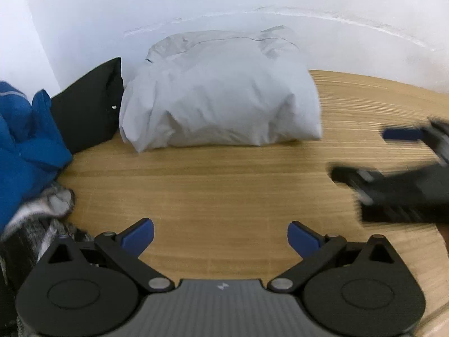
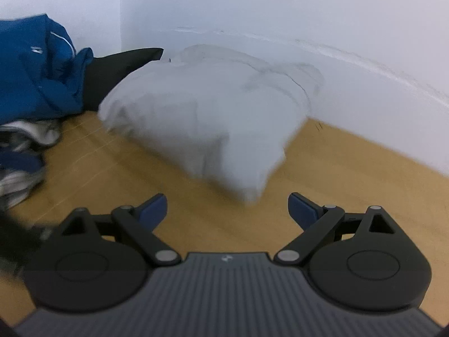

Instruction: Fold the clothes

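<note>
Against the white wall, a folded pale-grey garment (image 1: 221, 92) rests finished on the wooden table (image 1: 224, 191), so both empty, spread-fingered grippers, left gripper (image 1: 221, 234) and right gripper (image 2: 227, 209), probably next fetch from the crumpled blue clothes pile (image 1: 25, 137).

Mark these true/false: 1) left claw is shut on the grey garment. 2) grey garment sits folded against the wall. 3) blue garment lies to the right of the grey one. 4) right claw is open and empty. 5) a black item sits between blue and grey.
1) False. The left claw is open, holding nothing, over bare table.
2) True. The grey garment is a folded bundle at the wall.
3) False. The blue garment lies to its left.
4) True. The right claw is open with nothing between its fingers.
5) True. The black item sits between them.
</note>
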Demonstrator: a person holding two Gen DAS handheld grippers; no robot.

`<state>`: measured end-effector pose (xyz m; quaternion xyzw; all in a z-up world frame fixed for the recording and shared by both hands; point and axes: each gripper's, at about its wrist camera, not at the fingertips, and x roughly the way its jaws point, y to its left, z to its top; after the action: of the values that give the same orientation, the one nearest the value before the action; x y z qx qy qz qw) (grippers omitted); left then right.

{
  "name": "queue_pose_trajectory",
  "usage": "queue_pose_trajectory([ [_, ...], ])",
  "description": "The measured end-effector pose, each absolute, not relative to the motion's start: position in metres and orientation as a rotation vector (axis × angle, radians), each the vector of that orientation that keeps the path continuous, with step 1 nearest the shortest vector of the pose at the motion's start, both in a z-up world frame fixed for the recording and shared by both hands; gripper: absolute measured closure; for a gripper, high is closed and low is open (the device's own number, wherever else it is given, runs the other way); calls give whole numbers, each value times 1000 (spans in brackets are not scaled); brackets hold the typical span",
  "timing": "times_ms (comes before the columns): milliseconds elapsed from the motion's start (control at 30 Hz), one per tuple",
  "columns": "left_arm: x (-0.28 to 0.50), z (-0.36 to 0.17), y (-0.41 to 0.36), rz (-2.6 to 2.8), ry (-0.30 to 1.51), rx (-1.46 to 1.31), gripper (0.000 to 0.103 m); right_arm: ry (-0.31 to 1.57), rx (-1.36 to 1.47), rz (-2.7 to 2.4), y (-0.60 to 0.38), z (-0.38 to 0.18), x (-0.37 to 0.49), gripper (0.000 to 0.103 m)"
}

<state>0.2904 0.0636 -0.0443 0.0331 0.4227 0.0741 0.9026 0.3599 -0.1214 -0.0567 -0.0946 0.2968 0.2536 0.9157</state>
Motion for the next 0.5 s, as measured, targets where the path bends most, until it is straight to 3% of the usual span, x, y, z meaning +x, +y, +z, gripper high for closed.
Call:
queue_pose_trajectory([
  [267,273,-35,54,112,859,84,0,711,-58,379,-162,-64,266,8],
  [500,268,-24,56,105,841,58,0,733,30,294,-173,-68,248,8],
])
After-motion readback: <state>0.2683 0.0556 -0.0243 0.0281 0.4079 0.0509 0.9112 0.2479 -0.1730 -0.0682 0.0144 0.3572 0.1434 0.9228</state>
